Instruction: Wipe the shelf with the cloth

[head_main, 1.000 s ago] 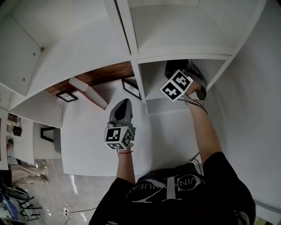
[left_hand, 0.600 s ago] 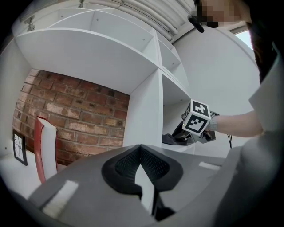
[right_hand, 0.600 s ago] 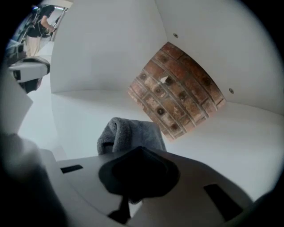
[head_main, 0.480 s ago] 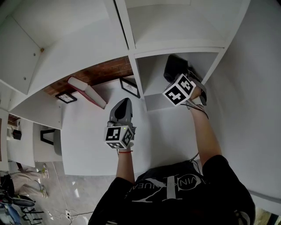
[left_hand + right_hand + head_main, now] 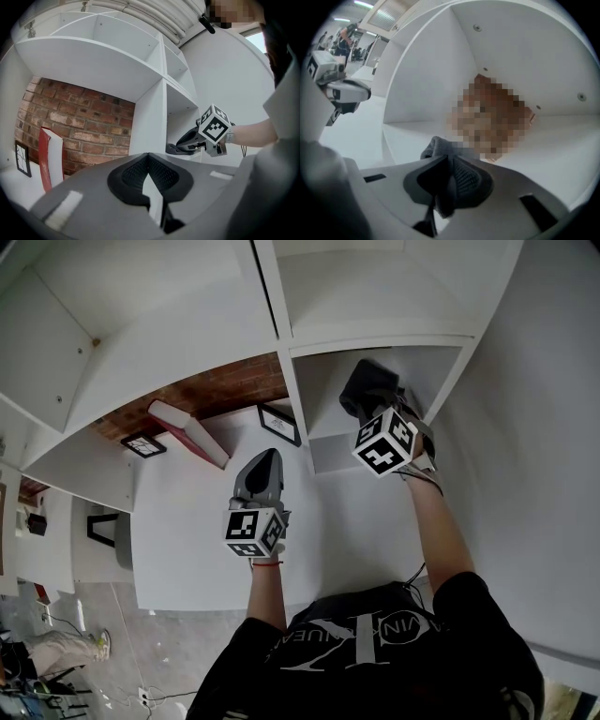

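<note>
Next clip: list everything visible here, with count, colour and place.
shelf unit: one, white, across the upper view
brick wall: one, red-brown, behind left compartment
book: one, red and white, leaning in left compartment
picture frame: two, black, one beside the divider, one far left
cloth: one, dark grey, right compartment
left gripper: grey, shut, empty
right gripper: grey, shut on cloth

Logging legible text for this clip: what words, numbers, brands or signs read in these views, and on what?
"VIN": pale print on the person's black shirt, seen in the head view; the letters beside it are too distorted to read.
Marker cubes: black-and-white square code patterns only, no words.
Two small frames: too small to read.
Red book: no legible text.
</note>
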Action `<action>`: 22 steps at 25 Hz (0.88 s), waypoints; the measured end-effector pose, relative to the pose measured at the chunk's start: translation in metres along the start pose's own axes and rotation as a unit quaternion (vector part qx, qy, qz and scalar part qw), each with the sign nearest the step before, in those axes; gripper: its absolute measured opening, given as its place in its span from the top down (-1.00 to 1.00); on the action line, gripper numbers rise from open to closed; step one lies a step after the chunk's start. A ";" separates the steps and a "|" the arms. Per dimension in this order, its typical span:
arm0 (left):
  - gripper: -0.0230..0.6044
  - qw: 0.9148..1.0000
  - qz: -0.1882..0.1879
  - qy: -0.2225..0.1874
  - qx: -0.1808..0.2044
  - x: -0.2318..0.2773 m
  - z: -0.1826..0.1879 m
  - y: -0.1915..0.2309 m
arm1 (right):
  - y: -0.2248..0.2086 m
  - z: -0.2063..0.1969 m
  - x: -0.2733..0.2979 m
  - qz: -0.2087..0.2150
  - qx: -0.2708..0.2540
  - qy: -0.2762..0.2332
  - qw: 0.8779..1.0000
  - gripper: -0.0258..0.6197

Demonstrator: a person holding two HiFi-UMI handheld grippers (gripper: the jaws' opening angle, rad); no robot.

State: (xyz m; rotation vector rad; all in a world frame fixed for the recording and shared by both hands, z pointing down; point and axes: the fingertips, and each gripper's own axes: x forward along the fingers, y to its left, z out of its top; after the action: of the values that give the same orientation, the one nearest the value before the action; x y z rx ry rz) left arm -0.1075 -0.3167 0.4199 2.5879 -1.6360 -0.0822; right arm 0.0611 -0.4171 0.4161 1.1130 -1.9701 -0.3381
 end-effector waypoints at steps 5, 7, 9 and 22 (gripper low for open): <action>0.90 1.000 0.014 0.003 0.002 -0.009 0.000 0.009 | -0.015 0.012 -0.014 0.006 0.103 -0.071 0.992 0.68; 0.90 1.000 0.017 0.005 0.001 -0.012 -0.001 0.010 | -0.007 0.018 -0.012 0.037 0.128 -0.081 0.988 0.40; 0.90 1.000 0.017 0.006 0.002 -0.013 -0.001 0.009 | -0.002 0.018 -0.004 0.052 0.130 -0.069 0.988 0.39; 0.90 0.999 0.032 0.004 0.007 -0.024 0.004 0.020 | -0.006 0.010 0.006 0.118 0.212 -0.058 0.968 0.10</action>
State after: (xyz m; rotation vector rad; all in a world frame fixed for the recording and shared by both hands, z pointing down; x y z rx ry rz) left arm -0.1356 -0.3038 0.4183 2.5399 -1.7228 -0.0572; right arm 0.0552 -0.4270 0.4090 1.1174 -2.3204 0.1596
